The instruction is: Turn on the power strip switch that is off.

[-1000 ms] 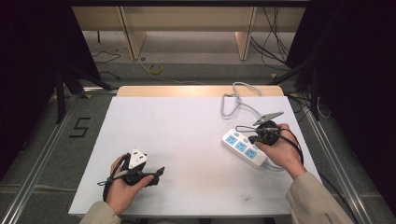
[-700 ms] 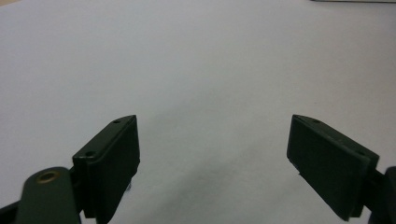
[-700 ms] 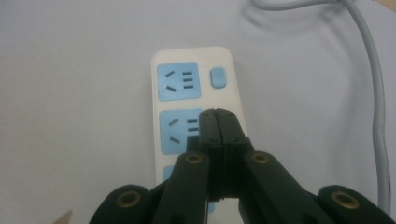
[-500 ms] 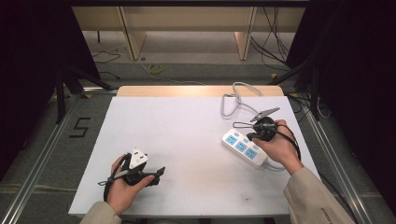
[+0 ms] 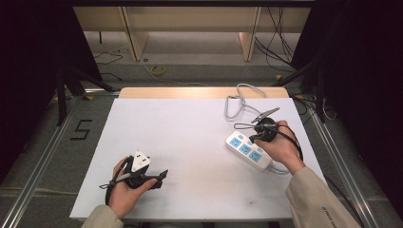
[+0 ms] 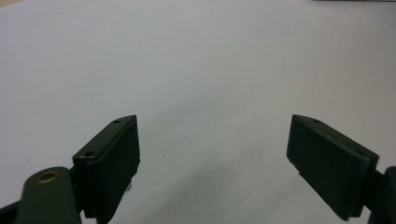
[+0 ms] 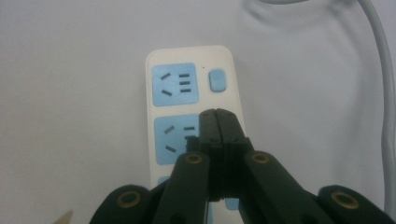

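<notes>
A white power strip [image 5: 247,149] with blue sockets lies on the table at the right, and its grey cable [image 5: 236,100] loops toward the far edge. My right gripper [image 5: 254,137] is held over it. In the right gripper view the jaws are shut with nothing between them [image 7: 217,113], their tips over the middle socket of the strip [image 7: 187,56], just below the blue switch [image 7: 217,79]. Whether the tips touch the strip I cannot tell. My left gripper [image 5: 153,177] rests near the front left of the table. Its jaws stand wide open [image 6: 215,121] over bare white surface.
The white table top [image 5: 190,133] has a wooden strip [image 5: 180,92] along its far edge. Metal rails run along both sides on the floor. A black "5" [image 5: 81,129] is marked on the floor to the left. The grey cable [image 7: 379,70] curves beside the strip.
The right gripper has edged slightly to the left over the power strip. The left gripper has stayed where it was.
</notes>
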`<control>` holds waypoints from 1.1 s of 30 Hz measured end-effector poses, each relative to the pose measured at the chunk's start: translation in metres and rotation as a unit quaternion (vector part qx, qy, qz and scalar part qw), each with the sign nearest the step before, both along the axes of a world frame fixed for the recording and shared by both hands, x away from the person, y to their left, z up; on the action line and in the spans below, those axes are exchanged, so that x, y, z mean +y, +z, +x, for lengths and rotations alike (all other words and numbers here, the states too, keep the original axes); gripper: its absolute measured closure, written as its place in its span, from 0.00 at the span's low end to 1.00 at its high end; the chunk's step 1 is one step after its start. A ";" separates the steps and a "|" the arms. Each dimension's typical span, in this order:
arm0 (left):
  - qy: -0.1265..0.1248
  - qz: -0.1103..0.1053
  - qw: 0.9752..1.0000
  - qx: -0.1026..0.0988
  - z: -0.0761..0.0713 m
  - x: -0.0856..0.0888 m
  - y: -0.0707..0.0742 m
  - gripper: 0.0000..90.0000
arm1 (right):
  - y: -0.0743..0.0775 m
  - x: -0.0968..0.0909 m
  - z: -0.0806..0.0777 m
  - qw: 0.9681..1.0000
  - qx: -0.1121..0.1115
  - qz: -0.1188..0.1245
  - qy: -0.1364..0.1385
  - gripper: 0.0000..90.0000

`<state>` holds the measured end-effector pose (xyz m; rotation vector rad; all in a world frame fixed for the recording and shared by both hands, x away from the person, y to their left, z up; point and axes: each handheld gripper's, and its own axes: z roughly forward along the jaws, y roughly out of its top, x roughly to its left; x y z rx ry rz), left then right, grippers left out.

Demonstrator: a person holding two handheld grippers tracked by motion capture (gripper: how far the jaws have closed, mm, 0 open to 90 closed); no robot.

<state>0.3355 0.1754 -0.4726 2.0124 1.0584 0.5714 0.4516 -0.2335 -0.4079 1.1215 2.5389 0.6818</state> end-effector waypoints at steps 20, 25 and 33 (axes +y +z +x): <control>0.001 0.000 1.000 0.000 0.000 0.000 0.000 0.19 | 0.000 0.008 0.009 1.000 0.012 -0.008 0.002 1.00; 0.002 -0.002 1.000 -0.001 0.000 0.000 0.000 0.19 | 0.000 0.010 0.011 1.000 0.013 -0.009 0.003 1.00; 0.001 -0.001 1.000 0.000 0.000 0.000 0.000 0.19 | 0.002 0.013 0.014 1.000 0.014 -0.010 0.001 1.00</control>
